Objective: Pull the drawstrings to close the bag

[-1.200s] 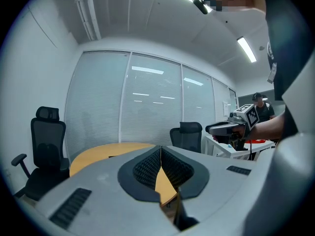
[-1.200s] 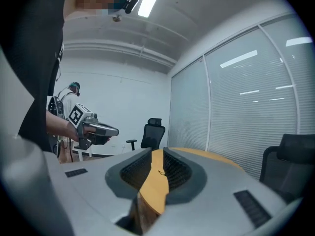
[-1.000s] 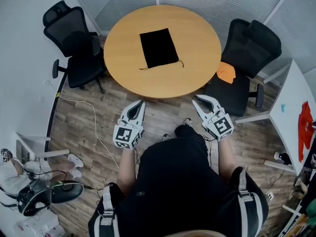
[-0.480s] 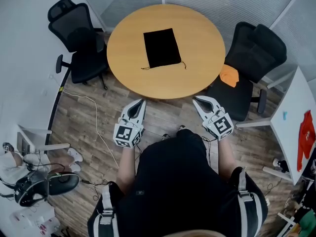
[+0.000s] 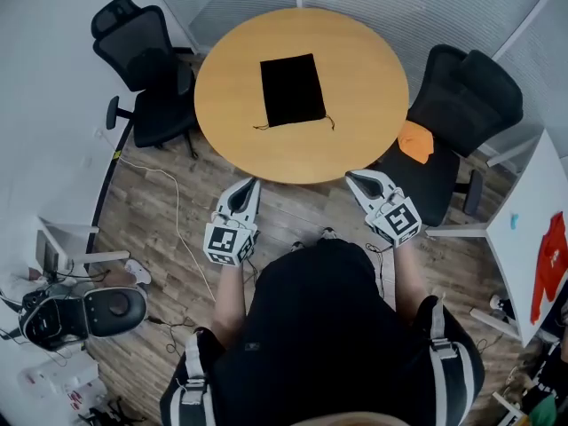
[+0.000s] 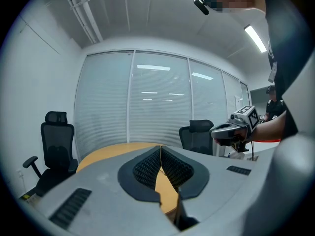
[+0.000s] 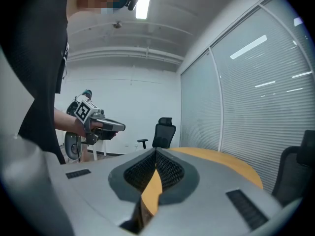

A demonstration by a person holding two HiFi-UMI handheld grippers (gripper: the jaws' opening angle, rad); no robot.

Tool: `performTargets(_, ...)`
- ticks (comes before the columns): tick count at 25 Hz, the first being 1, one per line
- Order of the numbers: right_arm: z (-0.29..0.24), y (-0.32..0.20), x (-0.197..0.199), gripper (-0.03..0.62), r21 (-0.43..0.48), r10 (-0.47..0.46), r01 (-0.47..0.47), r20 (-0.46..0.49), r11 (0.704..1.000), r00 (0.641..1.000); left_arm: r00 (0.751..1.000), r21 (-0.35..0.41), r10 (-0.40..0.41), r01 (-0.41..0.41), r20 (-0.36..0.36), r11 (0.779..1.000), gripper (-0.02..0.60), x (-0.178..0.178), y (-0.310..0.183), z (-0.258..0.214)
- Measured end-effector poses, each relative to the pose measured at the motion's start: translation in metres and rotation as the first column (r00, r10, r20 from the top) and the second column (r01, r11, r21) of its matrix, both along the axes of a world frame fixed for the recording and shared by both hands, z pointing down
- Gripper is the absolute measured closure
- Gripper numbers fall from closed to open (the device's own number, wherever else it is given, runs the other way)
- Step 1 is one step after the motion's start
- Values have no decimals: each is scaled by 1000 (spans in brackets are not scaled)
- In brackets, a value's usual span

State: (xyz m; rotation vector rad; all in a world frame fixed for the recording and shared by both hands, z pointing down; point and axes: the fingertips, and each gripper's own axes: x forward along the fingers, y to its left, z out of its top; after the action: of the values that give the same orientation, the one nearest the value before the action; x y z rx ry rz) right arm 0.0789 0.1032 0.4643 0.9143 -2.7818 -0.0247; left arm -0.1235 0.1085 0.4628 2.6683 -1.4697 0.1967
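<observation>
A flat black drawstring bag lies in the middle of a round wooden table, its thin cords trailing from the two near corners. My left gripper and right gripper are held over the floor short of the table's near edge, well apart from the bag. Both are shut with nothing between the jaws. In the left gripper view my gripper points at the table's rim, and the right gripper shows beside it. The right gripper view shows the shut jaws with the table beyond.
Black office chairs stand at the table's left and right; an orange cloth lies on the right one. A white cable runs over the wood floor. A white desk is at the right, gear at the lower left.
The head view has shifted slightly, so the table and chairs sit a little further right in frame. Both grippers hold the same shut pose in front of the person.
</observation>
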Motion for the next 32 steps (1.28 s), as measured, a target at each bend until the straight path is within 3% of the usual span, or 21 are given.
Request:
performTargets(10, 9, -29, 16, 536, -8, -85, 84, -82, 996, 993, 990, 34, -119, 122, -71, 992, 566, 4, -24, -11)
performTargets(14, 17, -37, 26, 536, -16, -96, 95, -92, 995, 991, 990, 18, -119, 121, -81, 992, 566, 14, -27, -5)
performTargets(22, 33, -45, 40, 537, -53, -101, 97, -79, 994, 992, 993, -14, -120, 120, 3, 993, 566, 30, -27, 16)
performTargets(32, 33, -72, 47, 537, -76, -40, 38, -25, 996, 999, 992, -31, -121, 122, 32, 992, 566, 29, -49, 21)
